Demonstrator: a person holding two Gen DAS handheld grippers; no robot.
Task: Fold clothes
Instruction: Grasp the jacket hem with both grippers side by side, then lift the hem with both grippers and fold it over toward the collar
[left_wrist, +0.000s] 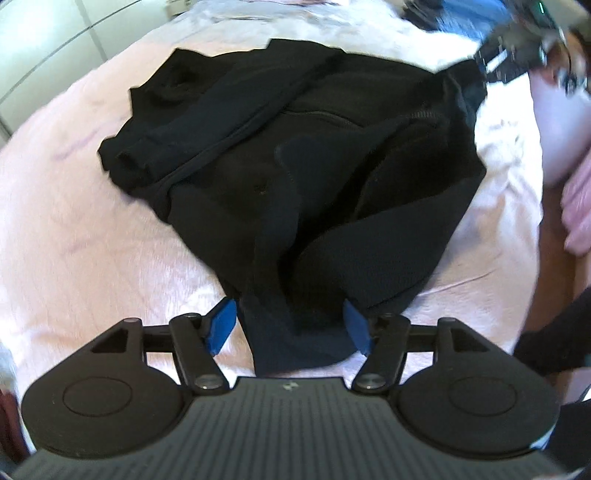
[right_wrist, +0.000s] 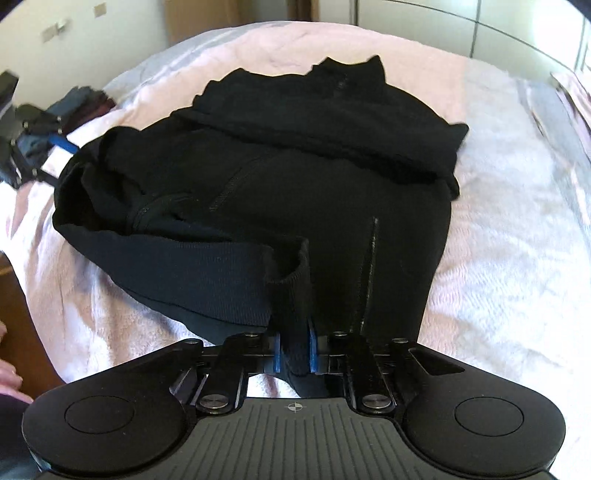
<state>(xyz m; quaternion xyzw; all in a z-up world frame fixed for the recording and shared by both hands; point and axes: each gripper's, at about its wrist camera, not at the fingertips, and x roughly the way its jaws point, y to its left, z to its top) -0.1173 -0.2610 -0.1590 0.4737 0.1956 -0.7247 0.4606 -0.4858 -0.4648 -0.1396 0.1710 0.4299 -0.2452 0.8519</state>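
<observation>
A black zip-up jacket (left_wrist: 295, 155) lies partly folded on a pale pink bed cover (left_wrist: 92, 240). In the left wrist view my left gripper (left_wrist: 290, 326) stands open astride the jacket's near hem; its blue pads sit either side of the cloth without pressing it. The right wrist view shows the same jacket (right_wrist: 295, 184), with a ribbed cuff and a zipper facing me. My right gripper (right_wrist: 294, 352) is shut on a fold of the jacket's near edge, beside the cuff. The right gripper also appears blurred at the jacket's far corner (left_wrist: 517, 55), and the left one at the left side (right_wrist: 33, 136).
The bed cover (right_wrist: 498, 258) spreads wide around the jacket. A stack of dark folded clothes (right_wrist: 85, 101) sits at the bed's far left. White wardrobe doors (left_wrist: 44, 48) stand beyond the bed. A pink pillow (left_wrist: 580, 206) lies at the right. Wooden floor (right_wrist: 22, 314) borders the bed.
</observation>
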